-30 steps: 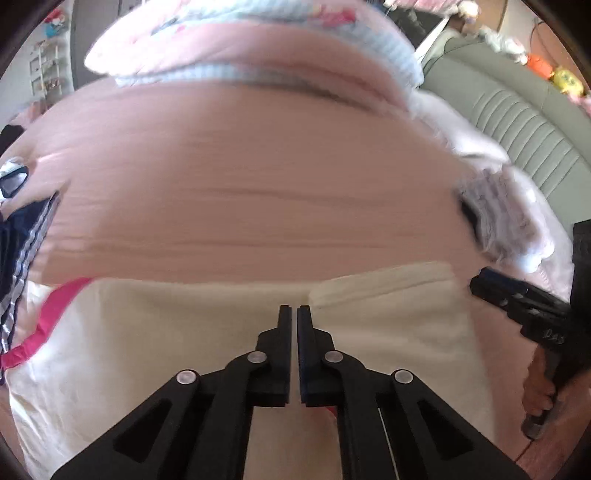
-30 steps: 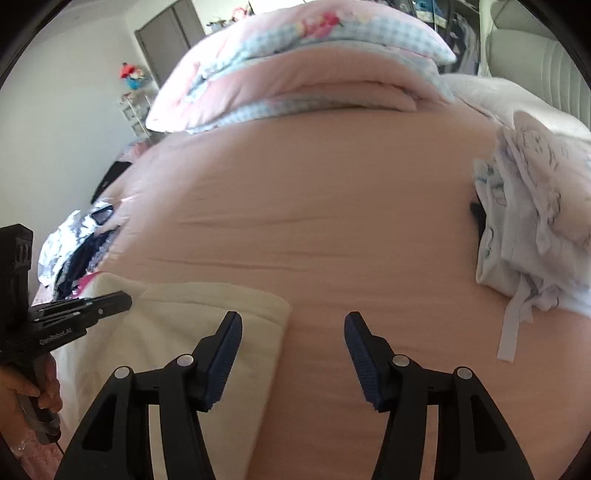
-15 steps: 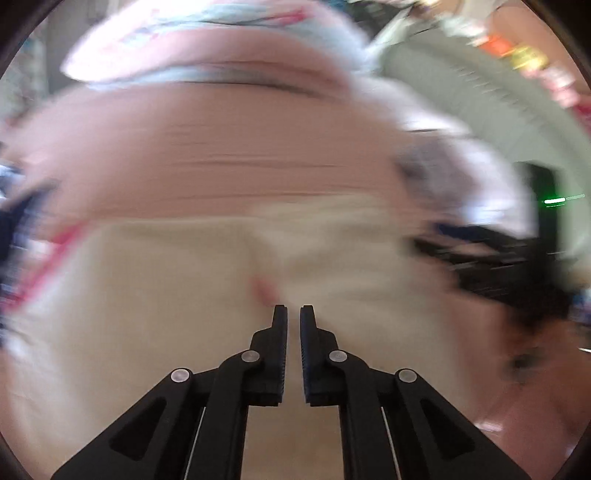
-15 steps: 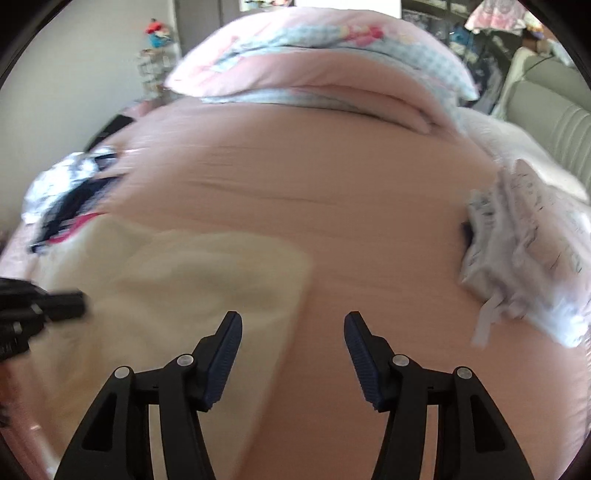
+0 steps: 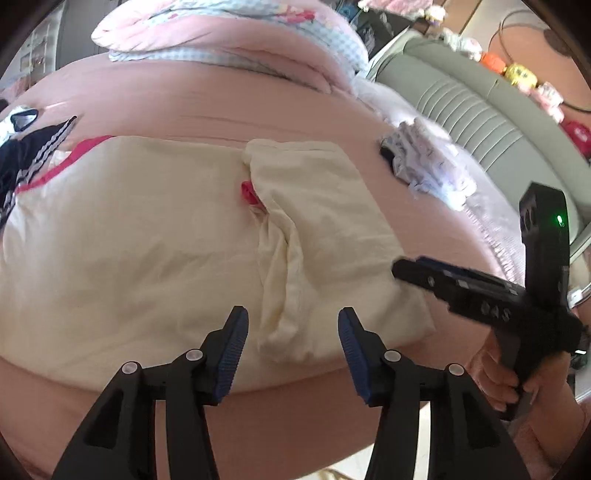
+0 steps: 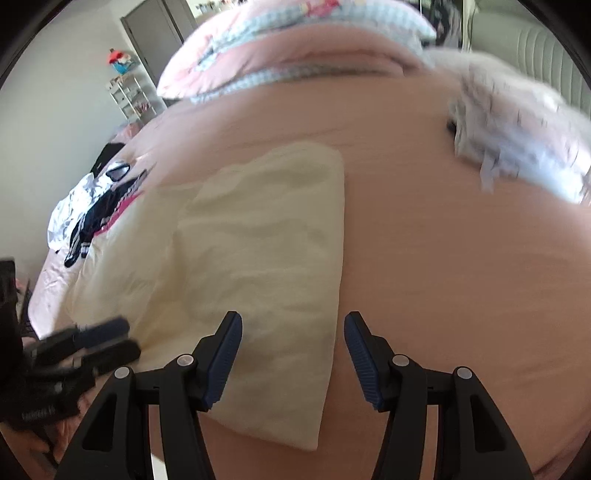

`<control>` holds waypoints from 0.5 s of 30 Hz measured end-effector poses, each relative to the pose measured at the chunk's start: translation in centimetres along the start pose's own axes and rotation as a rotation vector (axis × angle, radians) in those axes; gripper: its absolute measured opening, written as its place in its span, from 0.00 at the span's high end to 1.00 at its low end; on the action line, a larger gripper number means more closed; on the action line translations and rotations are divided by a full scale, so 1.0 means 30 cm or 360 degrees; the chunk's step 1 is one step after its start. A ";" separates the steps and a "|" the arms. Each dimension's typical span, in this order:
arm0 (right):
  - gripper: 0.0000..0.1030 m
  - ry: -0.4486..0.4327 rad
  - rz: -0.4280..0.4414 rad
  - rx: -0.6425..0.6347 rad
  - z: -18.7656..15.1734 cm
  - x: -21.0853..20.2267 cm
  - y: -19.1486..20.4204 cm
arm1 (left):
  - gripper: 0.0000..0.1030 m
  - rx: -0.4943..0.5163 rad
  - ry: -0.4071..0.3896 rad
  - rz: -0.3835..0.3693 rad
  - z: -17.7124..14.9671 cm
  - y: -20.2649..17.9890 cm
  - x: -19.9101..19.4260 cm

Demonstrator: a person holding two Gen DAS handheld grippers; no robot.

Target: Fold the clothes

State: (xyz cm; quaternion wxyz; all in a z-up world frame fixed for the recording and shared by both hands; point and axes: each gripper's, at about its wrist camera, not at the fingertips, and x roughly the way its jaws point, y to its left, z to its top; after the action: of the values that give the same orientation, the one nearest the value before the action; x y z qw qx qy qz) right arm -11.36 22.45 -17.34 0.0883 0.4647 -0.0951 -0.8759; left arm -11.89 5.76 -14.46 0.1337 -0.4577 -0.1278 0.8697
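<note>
A cream garment (image 5: 147, 236) with pink trim lies flat on the pink bed (image 5: 221, 96), its right side folded over into a panel (image 5: 325, 229). It also shows in the right wrist view (image 6: 266, 251). My left gripper (image 5: 293, 339) is open and empty, just above the garment's near edge at the fold. My right gripper (image 6: 293, 350) is open and empty over the folded panel's near right edge. The right gripper shows in the left wrist view (image 5: 461, 288) beside the panel's right edge. The left gripper shows blurred in the right wrist view (image 6: 96, 343).
A white patterned garment (image 5: 428, 166) lies at the right on the bed, also in the right wrist view (image 6: 517, 147). Dark and white clothes (image 6: 88, 206) are piled at the left. Pillows and a duvet (image 5: 236, 33) lie at the far end. A grey-green headboard (image 5: 480, 110) stands at right.
My left gripper has opened and drawn back toward the garment's near edge. My right gripper stayed open and moved left over the folded panel. The right side now lies folded over.
</note>
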 end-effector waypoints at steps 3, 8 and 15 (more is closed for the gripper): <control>0.45 0.0008 0.0030 0.0014 0.000 0.015 0.012 | 0.90 0.0068 0.0031 0.0047 0.005 -0.013 0.036; 0.45 0.0050 0.0000 0.0016 0.003 0.044 0.010 | 0.94 0.0004 0.0054 0.0074 0.009 0.008 0.014; 0.45 0.0091 -0.0058 0.0010 0.012 0.076 -0.008 | 0.90 -0.0230 0.0137 0.0083 -0.035 0.114 0.020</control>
State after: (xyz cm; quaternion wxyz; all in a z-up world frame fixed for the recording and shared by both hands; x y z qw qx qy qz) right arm -12.93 22.17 -19.03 0.0735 0.4914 -0.0868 -0.8635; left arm -11.74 2.90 -16.67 0.0831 -0.5062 -0.1723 0.8410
